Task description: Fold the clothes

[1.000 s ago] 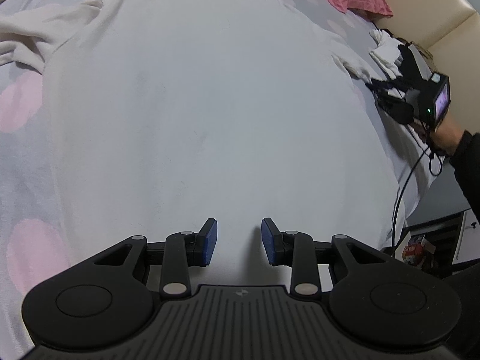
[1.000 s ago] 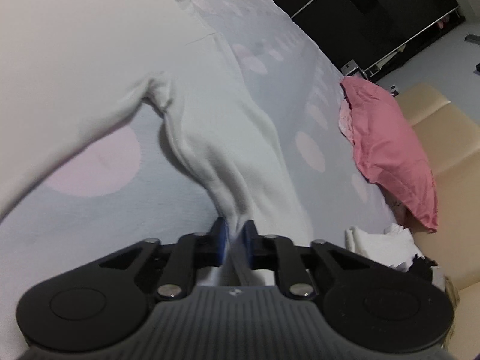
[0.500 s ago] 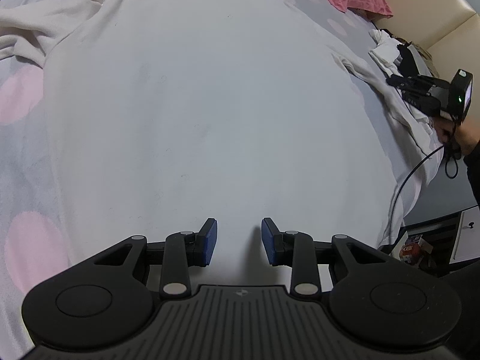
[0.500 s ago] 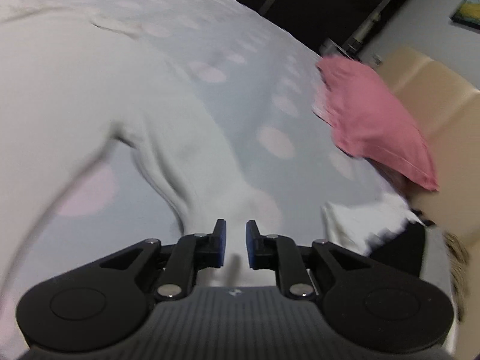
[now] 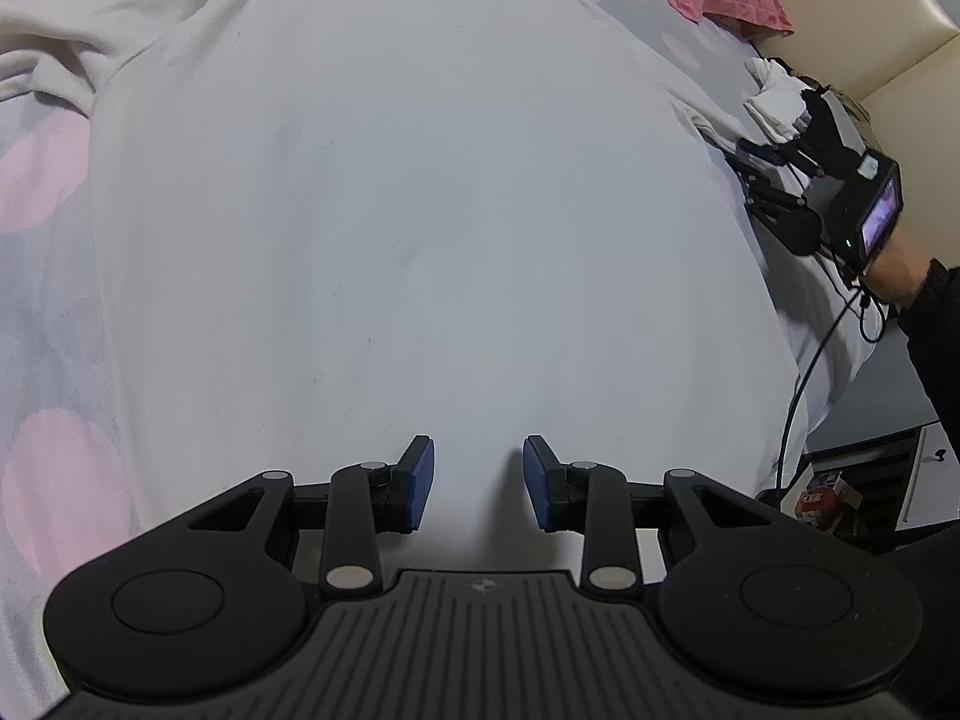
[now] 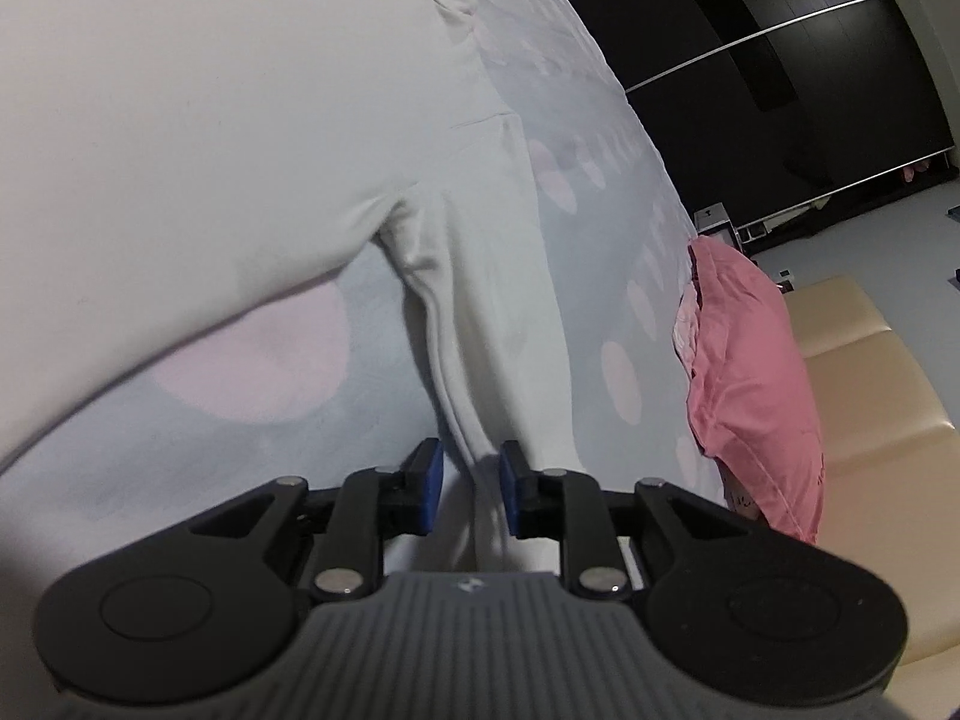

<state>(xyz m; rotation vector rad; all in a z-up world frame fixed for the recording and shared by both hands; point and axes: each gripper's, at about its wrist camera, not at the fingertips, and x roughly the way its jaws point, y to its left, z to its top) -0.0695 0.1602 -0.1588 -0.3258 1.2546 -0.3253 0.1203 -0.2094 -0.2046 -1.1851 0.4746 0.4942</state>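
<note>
A white long-sleeved shirt (image 5: 390, 210) lies flat, collar at the far end, on a grey bed sheet (image 5: 36, 300) with pink dots. My left gripper (image 5: 478, 480) hovers open over the shirt's near hem, and nothing is clamped between its blue pads. The shirt's left sleeve (image 5: 72, 60) is bunched at the far left. My right gripper (image 6: 471, 480) is low over the right sleeve (image 6: 480, 300). Its jaws are opening, and a raised fold of the sleeve runs between the pads without being pinched. The left wrist view shows that gripper (image 5: 744, 174) at the bed's right edge.
A pink pillow (image 6: 750, 372) lies at the head of the bed beside a beige padded headboard (image 6: 864, 360). A small pile of white cloth (image 5: 777, 99) sits just beyond the right gripper. A black cable (image 5: 804, 384) hangs off the bed's right edge. Dark wardrobe doors (image 6: 780, 60) stand behind.
The right gripper, shut on the sleeve a second ago, has parted its pads and shifted along the sleeve. The left gripper has stayed put.
</note>
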